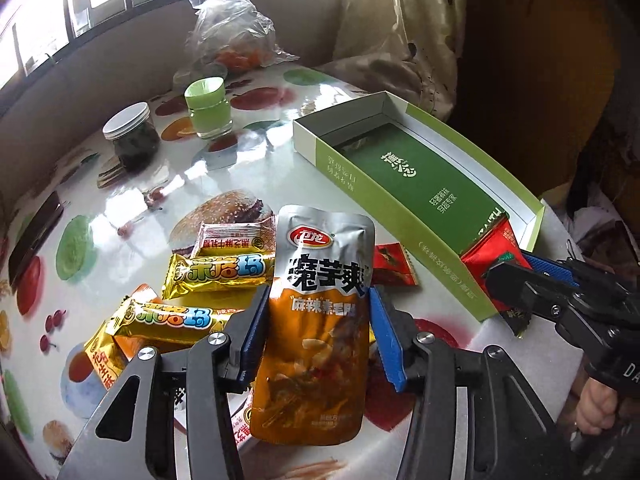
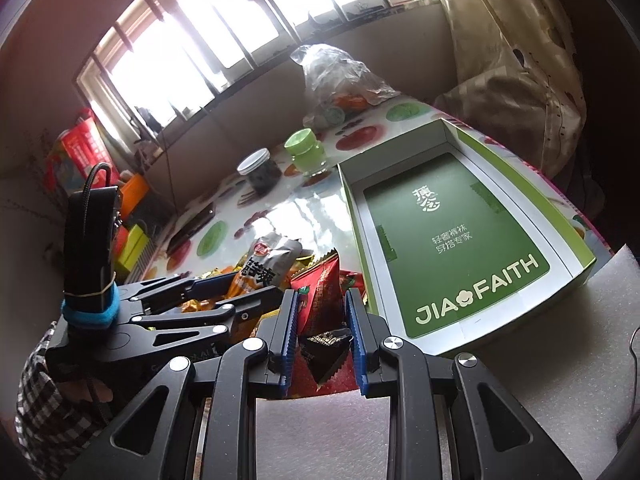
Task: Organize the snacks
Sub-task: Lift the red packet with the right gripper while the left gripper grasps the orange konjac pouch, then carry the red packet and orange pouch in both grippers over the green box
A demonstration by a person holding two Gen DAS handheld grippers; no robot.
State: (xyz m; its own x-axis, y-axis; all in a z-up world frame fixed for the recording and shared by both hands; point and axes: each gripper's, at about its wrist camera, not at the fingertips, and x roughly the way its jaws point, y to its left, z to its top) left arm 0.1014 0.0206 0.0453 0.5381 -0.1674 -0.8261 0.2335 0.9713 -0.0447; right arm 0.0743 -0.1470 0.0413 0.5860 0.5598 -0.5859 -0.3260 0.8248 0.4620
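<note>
My left gripper (image 1: pixel 318 332) is shut on a silver-and-orange snack pouch (image 1: pixel 320 320) and holds it above the pile of snacks; the pouch also shows in the right wrist view (image 2: pixel 262 266). My right gripper (image 2: pixel 322 334) is shut on a red snack packet (image 2: pixel 320 300) beside the near end of the open green box (image 2: pixel 452 240). In the left wrist view the red packet (image 1: pixel 490 256) hangs at the box's near corner (image 1: pixel 400 184). Gold snack bars (image 1: pixel 220 272) lie on the table.
A dark-filled jar with a white lid (image 1: pixel 130 136), a green-capped jar (image 1: pixel 208 108) and a clear plastic bag (image 1: pixel 232 36) stand at the table's far side. A small red packet (image 1: pixel 394 268) lies by the box. A curtain (image 1: pixel 400 32) hangs behind.
</note>
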